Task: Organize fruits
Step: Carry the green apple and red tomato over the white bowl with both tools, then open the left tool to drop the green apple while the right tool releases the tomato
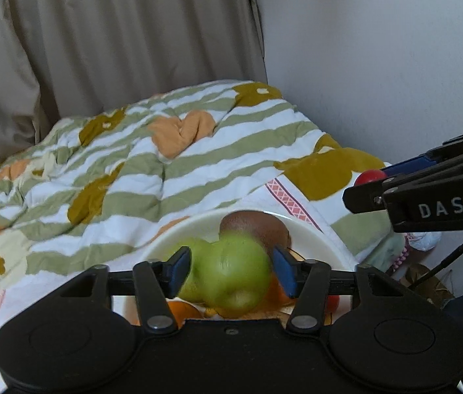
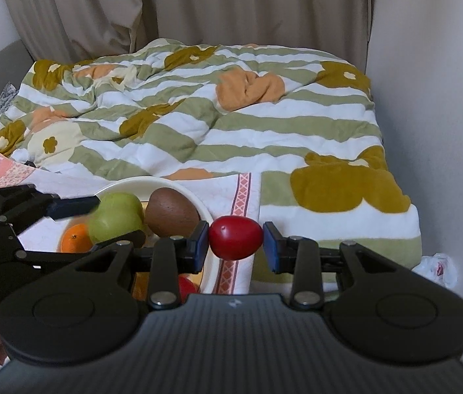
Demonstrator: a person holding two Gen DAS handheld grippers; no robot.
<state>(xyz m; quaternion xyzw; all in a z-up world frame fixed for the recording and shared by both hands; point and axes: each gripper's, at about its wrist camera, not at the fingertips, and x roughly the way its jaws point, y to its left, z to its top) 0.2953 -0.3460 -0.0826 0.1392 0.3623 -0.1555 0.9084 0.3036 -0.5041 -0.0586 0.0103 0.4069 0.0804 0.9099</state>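
Fruits: lumpy green pear [image 1: 231, 269] clamped in left hand-held gripper [image 1: 229, 271], glossy red plum [image 2: 235, 237] in right hand-held gripper [image 2: 235, 246]

one bowl [image 2: 195, 197] – five fruits, two grippers

The bowl [image 2: 198, 207] sits on a cloth [image 2: 244, 193] on the bed, kiwi [image 2: 170, 211] and orange [image 2: 73, 238] in it; curtain [image 2: 198, 6] behind the quilt [image 2: 264, 131]

Smeared green pear-shaped fruit [image 1: 231, 269], outline blurred. Round orange fruit [image 2: 75, 237] half hidden behind it. Small red fruit [image 2: 187, 287] low in white bowl [image 2: 178, 187], mostly covered by black gripper body.
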